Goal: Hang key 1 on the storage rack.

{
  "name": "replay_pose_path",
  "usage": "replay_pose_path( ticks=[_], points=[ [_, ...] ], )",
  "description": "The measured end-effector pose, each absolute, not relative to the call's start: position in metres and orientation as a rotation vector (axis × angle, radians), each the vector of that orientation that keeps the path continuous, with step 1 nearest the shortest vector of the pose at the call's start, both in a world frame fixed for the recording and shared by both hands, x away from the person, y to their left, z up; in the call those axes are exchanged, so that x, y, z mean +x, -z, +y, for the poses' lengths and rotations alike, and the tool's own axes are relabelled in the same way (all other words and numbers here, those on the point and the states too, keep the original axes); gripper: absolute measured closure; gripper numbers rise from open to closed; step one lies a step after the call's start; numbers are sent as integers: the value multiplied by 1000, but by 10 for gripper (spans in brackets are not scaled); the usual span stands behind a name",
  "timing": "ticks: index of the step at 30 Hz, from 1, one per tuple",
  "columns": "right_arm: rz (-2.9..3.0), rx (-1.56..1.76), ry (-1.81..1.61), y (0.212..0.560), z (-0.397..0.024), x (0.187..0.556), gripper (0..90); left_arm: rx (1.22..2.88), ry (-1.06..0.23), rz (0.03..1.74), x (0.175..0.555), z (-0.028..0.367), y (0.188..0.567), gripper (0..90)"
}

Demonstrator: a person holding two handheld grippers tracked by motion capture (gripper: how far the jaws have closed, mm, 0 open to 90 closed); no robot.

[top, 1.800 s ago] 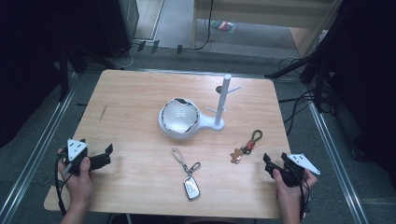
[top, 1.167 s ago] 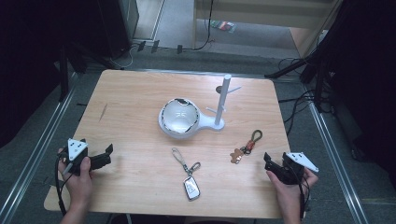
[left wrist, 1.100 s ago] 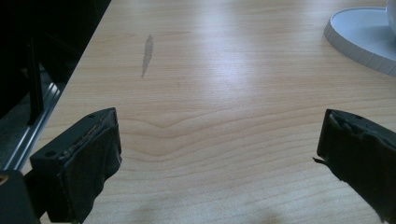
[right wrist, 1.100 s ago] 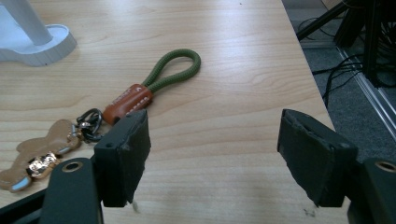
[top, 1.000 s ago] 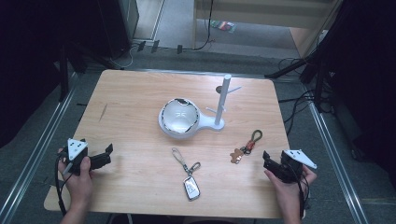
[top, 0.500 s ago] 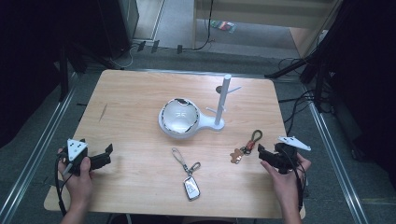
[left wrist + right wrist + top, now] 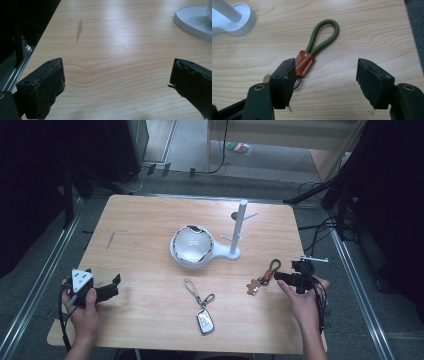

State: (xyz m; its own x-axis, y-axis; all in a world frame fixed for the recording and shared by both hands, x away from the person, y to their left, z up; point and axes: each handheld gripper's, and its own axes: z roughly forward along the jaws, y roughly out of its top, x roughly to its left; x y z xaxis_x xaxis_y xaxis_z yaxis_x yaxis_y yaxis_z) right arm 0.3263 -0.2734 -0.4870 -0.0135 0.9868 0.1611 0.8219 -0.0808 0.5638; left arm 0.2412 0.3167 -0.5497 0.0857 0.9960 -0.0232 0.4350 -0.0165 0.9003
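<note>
— What surface was seen, and what surrounded it?

— A pale wooden table (image 7: 150,230) was seen, set on a grey floor with dark equipment and cables lying about its far and right edges. A grey streak (image 7: 79,30) was marked on the wood toward the left side.

— What was laid on it?

— A white stand (image 7: 235,232) with an upright post and pegs was placed near the middle, with a shiny round bowl-like part (image 7: 191,245) joined at its left. In front of it a car key on a metal clasp chain (image 7: 201,307) was laid. To the right a green cord keychain (image 7: 322,37) with a brown leather tab was found, nothing being set between it and the stand.

— Could any writing be read?

— Pale stitching and small lettering were noted on the tab, but the words could not be made out.

— How were the grippers held?

— The left gripper (image 7: 117,85) was held at the near left corner, jaws wide apart over bare wood. The right gripper (image 7: 325,82) was held just over the keychain, jaws spread, the left one covering the ring below the tab; contact could not be judged.
</note>
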Motion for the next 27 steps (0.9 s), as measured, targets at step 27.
replay_pose_path(
  ticks=[27],
  points=[
    [1992, 2326, -520, 496, -253, 378, 543, 1570, -885, 1463, 241, 317, 550, 0]
  ],
)
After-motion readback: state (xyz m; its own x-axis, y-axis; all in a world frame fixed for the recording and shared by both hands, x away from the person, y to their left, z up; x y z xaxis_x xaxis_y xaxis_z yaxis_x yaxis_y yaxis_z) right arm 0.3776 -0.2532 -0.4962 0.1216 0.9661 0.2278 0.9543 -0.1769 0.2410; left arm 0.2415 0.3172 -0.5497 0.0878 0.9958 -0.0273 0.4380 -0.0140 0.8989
